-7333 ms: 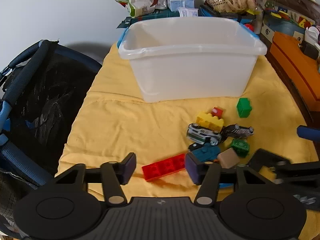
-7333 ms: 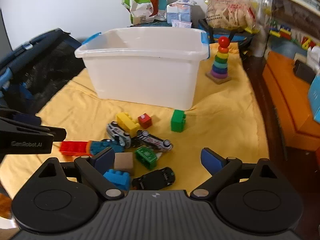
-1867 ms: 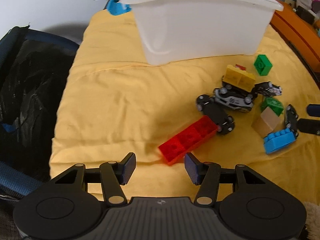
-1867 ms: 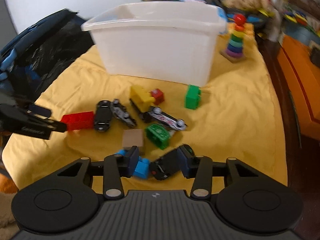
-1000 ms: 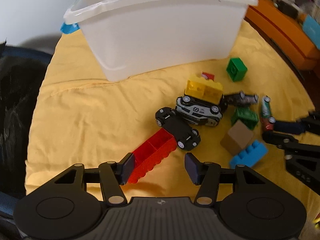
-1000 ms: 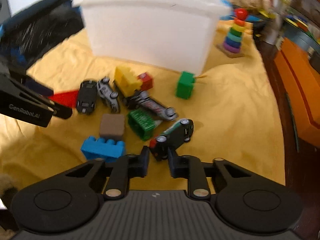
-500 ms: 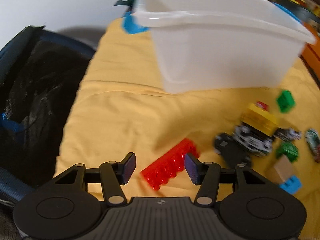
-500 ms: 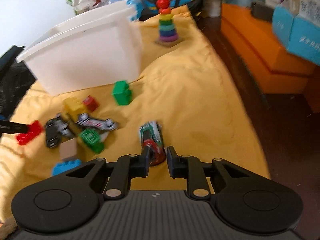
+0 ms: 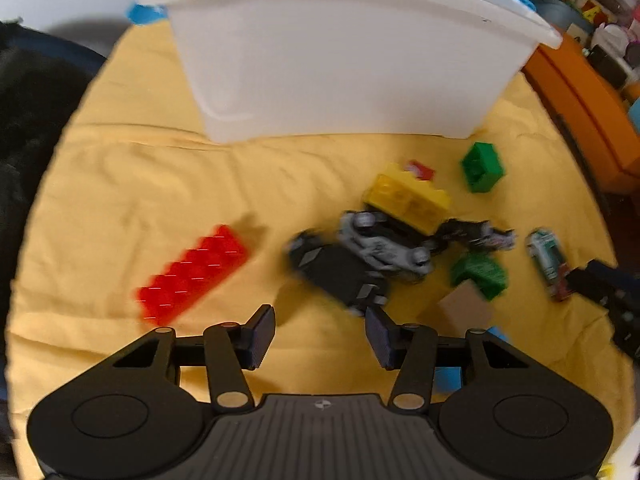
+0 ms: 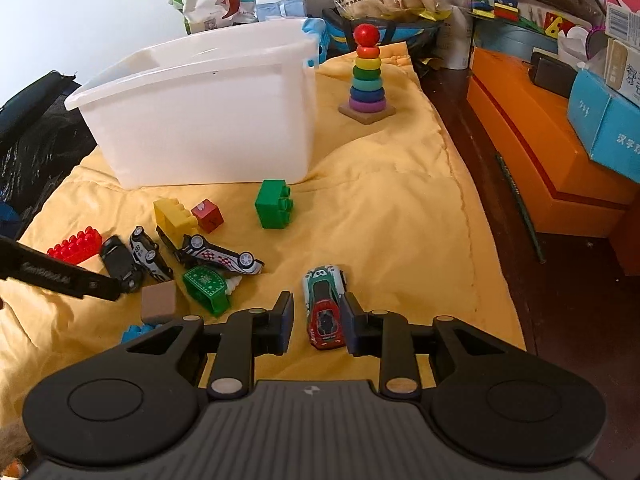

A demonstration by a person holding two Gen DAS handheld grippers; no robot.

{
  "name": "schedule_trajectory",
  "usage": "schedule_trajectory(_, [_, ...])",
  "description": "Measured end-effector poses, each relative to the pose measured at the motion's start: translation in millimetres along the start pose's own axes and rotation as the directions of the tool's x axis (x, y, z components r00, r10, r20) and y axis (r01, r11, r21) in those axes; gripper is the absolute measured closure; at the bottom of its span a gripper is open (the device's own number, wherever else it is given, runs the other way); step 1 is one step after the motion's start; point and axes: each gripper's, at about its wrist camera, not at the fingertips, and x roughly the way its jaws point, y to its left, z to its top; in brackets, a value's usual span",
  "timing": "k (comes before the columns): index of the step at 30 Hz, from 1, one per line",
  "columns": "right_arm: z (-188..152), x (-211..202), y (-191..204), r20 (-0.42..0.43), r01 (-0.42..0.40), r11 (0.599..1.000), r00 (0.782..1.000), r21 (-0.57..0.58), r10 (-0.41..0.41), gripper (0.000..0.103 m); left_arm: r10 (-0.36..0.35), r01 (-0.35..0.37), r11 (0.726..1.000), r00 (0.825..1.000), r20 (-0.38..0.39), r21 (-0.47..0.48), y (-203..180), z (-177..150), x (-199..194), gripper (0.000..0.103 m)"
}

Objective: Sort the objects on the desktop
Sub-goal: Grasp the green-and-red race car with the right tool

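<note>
Yellow cloth [image 10: 400, 208] covers the tabletop. Right tool [image 10: 318, 322] sits low with fingers apart, straddling the tail of a green-red car [image 10: 325, 304] that lies on the cloth; one finger may touch it, can't tell. Left tool [image 9: 320, 334] has fingers wide apart, holding nothing, just in front of a black car [image 9: 336, 272], view blurred. Red brick [image 9: 192, 272] lies to its left. Further on, a tan block [image 10: 159, 302], a dark green piece [image 10: 206, 284], a checkered car [image 10: 218, 258], a yellow brick [image 10: 174, 214] and a green brick [image 10: 274, 204] lie scattered. White bin [image 10: 208, 116] stands behind them; ring stacker [image 10: 367, 76] right of it.
</note>
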Motion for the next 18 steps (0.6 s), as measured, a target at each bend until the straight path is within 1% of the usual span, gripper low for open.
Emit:
schedule_trajectory(2, [-1.6,0.3,-2.1,-0.004,0.004,1.000,1.000,0.008,-0.004,0.074,-0.019,0.019,1.000,1.000,0.008,-0.022,-1.8,3.0,3.9,0.049])
schedule_trajectory(3, [-2.2,0.8,-3.3,-0.007,0.005,1.000,1.000,0.011,-0.005,0.074,-0.025,0.026,0.999,1.000,0.018,-0.038,-1.4,4.4,5.6,0.056])
schedule_trajectory(4, [-2.8,0.9,-4.5,-0.009,0.006,1.000,1.000,0.014,-0.006,0.074,-0.030,0.031,0.998,0.999,0.027,-0.053,-0.5,5.7,6.5,0.069])
schedule_trajectory(6, [-3.5,0.7,-6.3,-0.009,0.007,1.000,1.000,0.019,-0.006,0.073,-0.030,0.033,0.998,0.999,0.041,-0.062,2.4,7.9,5.3,0.071])
schedule_trajectory(8, [-3.3,0.1,-6.8,-0.006,0.008,1.000,1.000,0.020,-0.008,0.073,-0.019,0.022,0.999,0.998,0.061,-0.047,4.2,6.8,0.5,0.072])
schedule_trajectory(9, [-3.2,0.1,-6.8,-0.005,0.006,1.000,1.000,0.020,-0.006,0.073,-0.016,0.018,0.999,0.997,0.072,-0.026,3.9,5.7,-2.9,0.082])
schedule_trajectory(10, [-3.4,0.7,-6.7,-0.006,0.005,1.000,1.000,0.020,-0.005,0.073,-0.013,0.013,1.000,0.997,0.080,0.000,3.5,4.4,-6.4,0.103])
schedule_trajectory(13, [-2.6,2.2,-4.8,-0.007,-0.005,1.000,1.000,0.016,0.005,0.073,0.023,-0.031,0.996,0.996,0.085,0.089,2.5,1.2,-17.9,0.102])
schedule_trajectory(15, [-2.0,2.4,-1.7,-0.003,-0.012,1.000,1.000,0.008,0.012,0.073,0.026,-0.034,0.992,0.997,0.067,0.122,6.1,0.4,-20.2,0.100])
schedule_trajectory(17, [-1.7,3.4,0.7,-0.003,-0.019,1.000,1.000,0.003,0.019,0.073,0.044,-0.050,0.994,0.997,0.067,0.096,12.2,1.7,-19.6,0.092])
schedule_trajectory(18, [-1.6,4.3,2.4,-0.006,-0.022,1.000,1.000,0.001,0.022,0.073,0.041,-0.046,0.996,0.997,0.072,0.073,15.2,3.6,-18.3,0.081])
